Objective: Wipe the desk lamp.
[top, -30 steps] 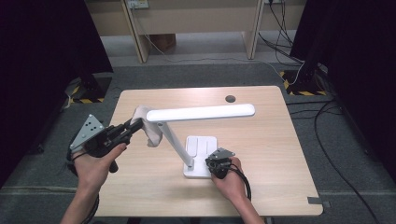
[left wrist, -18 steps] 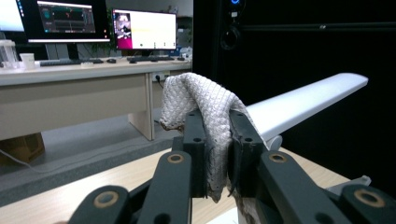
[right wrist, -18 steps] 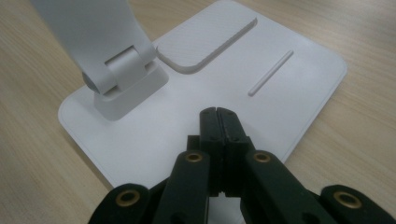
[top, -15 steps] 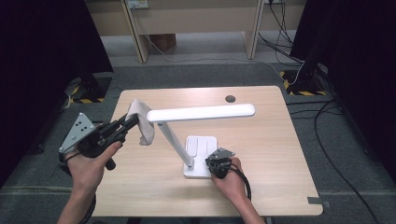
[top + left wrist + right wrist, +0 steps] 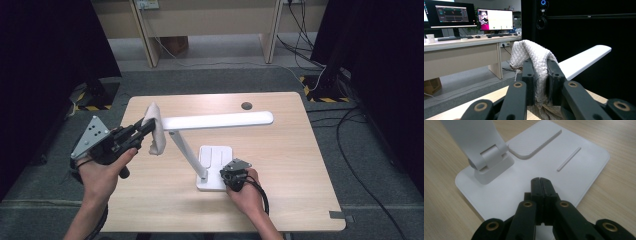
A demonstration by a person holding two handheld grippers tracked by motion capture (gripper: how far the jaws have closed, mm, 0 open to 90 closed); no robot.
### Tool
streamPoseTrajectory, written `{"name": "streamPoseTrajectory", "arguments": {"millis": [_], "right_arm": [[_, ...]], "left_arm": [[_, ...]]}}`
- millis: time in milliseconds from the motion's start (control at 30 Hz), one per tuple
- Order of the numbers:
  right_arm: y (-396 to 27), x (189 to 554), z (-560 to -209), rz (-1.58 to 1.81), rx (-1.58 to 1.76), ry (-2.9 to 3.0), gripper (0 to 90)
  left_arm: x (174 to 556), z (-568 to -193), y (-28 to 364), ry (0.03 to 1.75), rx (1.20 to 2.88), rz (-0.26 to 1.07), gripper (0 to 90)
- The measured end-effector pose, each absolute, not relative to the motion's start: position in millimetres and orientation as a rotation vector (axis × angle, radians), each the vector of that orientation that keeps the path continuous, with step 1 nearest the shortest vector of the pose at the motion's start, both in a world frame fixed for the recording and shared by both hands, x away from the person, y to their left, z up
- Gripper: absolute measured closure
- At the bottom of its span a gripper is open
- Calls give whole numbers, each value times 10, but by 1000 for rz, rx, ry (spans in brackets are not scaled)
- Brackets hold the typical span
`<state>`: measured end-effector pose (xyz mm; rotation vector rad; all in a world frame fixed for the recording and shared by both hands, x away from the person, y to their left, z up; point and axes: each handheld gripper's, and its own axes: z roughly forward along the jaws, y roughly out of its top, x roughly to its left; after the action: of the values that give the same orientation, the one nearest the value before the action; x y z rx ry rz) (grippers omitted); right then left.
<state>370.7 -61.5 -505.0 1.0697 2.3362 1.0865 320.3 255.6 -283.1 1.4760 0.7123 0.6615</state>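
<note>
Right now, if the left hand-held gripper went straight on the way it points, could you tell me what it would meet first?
Most likely the near end of the lamp head: the left hand-held gripper, shut on the white cloth, points along it. Depth is unclear, so it might slip just beside the bar.

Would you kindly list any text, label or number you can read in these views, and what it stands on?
No text is readable.
Two monitors on the desk show windows with writing too small and blurred to read.
The desk lamp, cloth and both grippers show no lettering.
</note>
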Motion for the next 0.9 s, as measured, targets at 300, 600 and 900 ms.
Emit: {"name": "streamPoseTrajectory", "arguments": {"millis": [300, 600, 900], "right_arm": [[-616, 3703, -5053, 1088, 1068, 2332, 900], [-616, 3702, -5055, 1089, 1066, 2331, 900], [-617, 3701, -5057, 1090, 1065, 2329, 900]], "left_arm": [[3246, -2791, 2447, 691, 1492, 653, 793], [3257, -2795, 2409, 694, 1497, 653, 793], [3268, -2797, 2344, 686, 1504, 648, 792]]}}
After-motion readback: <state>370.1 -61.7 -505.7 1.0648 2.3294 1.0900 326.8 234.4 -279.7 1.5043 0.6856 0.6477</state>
